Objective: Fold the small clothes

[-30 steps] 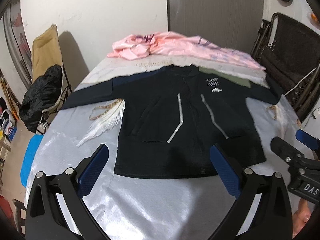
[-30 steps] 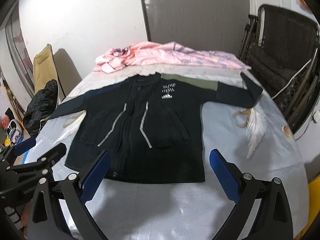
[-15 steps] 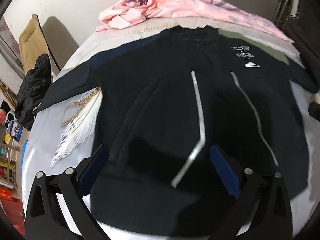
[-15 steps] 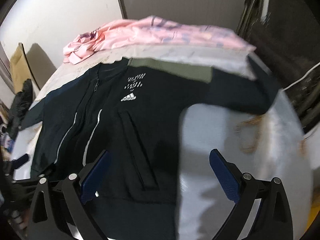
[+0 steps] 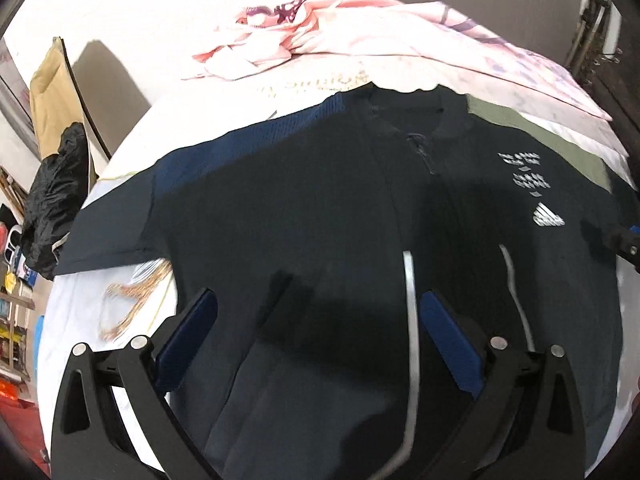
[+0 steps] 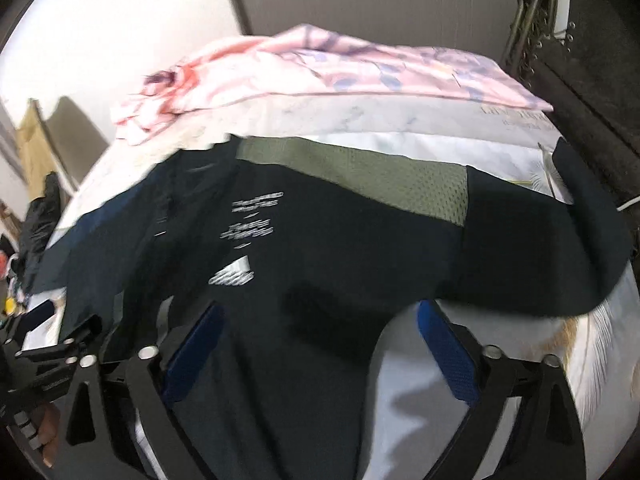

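While the black zip-front jacket with silver stripes lay spread flat and unfolded on the pale sheet-covered surface, both the left tongs and right tongs hung wide apart above it, gripping nothing, every fold apparently undone.

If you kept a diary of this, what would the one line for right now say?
stage: approach | left gripper: open, over jacket | right gripper: open, over jacket near armpit | jacket: spread flat, unfolded

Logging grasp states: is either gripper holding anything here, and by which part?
Nothing is held. The left gripper and right gripper hover open above the black jacket.
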`<state>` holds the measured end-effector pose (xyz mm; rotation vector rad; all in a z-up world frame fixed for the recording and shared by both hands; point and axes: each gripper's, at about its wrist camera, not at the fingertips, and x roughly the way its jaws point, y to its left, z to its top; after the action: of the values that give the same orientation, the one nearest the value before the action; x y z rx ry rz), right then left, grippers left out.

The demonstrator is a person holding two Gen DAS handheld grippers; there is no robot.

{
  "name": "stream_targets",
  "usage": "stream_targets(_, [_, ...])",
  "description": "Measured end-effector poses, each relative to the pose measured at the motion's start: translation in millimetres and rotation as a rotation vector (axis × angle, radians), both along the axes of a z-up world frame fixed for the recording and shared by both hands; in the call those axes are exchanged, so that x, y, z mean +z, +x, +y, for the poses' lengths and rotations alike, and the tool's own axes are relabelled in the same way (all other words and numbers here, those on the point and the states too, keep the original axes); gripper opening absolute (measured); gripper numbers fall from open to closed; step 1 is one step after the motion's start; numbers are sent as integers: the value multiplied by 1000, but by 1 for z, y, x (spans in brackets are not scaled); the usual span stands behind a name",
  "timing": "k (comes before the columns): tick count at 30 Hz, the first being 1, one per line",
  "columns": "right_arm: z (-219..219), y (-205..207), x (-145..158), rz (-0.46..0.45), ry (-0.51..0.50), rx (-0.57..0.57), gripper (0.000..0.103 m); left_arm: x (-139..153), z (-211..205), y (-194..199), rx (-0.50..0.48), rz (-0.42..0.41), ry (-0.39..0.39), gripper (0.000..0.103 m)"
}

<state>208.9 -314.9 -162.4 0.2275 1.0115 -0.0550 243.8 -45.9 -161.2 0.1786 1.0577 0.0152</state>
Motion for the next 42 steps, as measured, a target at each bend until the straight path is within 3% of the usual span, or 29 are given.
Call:
stream_targets(4, [-18,14,-9,20,-13,-28,68,-16,-1,19,0,9,41,99])
stream_targets(7, [-56,5,4,-36,-42,-135,68,-16,8,25,10,-12,66,99])
stream_targets(8, [-75,0,10,-51,-51,-182,68,-18,12,27,13,-14,50,99])
stream_targets(12, [-133,-16,27,-73,-156,-314,68,-27,42,25,65,-24,-168,99])
stream_targets(14, [-161,-24,37,-96,-188,-375,68,-28,41,24,63,-26,-162,99])
stream_targets(16, [-187,-32,45,-121,-133,-431,69,-28,38,24,59,-26,-141,99])
stream_targets(20, [-231,-54,38,-150,110,-474,69,-28,38,24,61,-26,-149,99])
stream_targets(22, [-240,-61,30,-145,143,-501,69,-29,38,25,62,-27,-149,99])
stream_targets(30, [-264,-31,-18,-121,496,-532,70,-28,36,28,60,-20,-137,99])
stream_targets(31, [-266,-27,-19,-140,521,-546,63,-26,35,28,60,-15,-126,99])
stream_targets(32, [-266,-27,-14,-171,525,-549,34,-23,31,29,51,-14,-105,99])
stream_targets(34, [-263,-27,1,-225,477,-518,9,-13,19,30,2,-48,-51,99])
stream_targets(35, [-257,-34,17,-257,380,-508,7,-8,13,32,-17,-67,-30,99])
stream_targets(39, [-249,-75,49,-312,100,-530,10,4,-9,48,-60,-85,-31,99])
stream_targets(41, [-253,-93,37,-253,19,-561,30,-2,-19,56,-73,-68,-17,99])
stream_targets(42, [-255,-99,28,-215,-15,-571,31,-10,-25,62,-76,-59,15,99])
